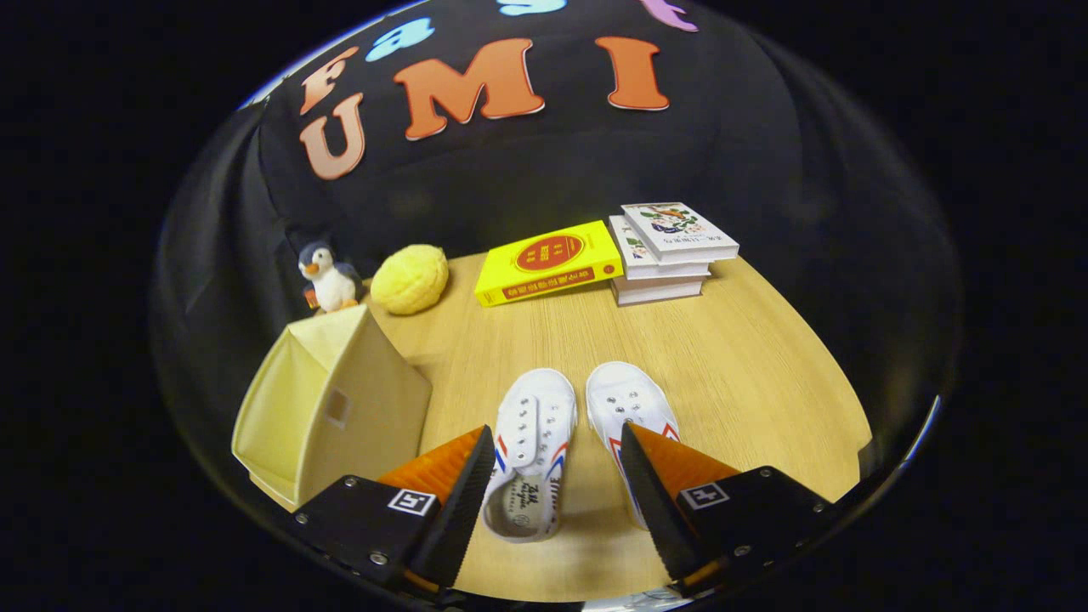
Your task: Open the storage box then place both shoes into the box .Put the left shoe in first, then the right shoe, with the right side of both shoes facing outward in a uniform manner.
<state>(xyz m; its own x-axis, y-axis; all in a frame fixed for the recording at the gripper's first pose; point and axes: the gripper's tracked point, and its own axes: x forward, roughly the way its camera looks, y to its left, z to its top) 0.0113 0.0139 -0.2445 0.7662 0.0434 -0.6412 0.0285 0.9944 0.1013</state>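
Shoes lay side by side on the wooden table (765, 357): right shoe (631, 406) partly hidden behind one finger, left shoe (534, 450) between the wide-spread, empty gripper (557, 446) fingers; storage box (331, 408) sat left.

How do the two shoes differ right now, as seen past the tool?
The left-hand shoe shows whole, opening included, between the open tool fingers; the right-hand shoe has its heel hidden behind one finger. The left-hand shoe's toe angles slightly toward the other. Both are white with red-blue stripes, upright, toes pointing away.
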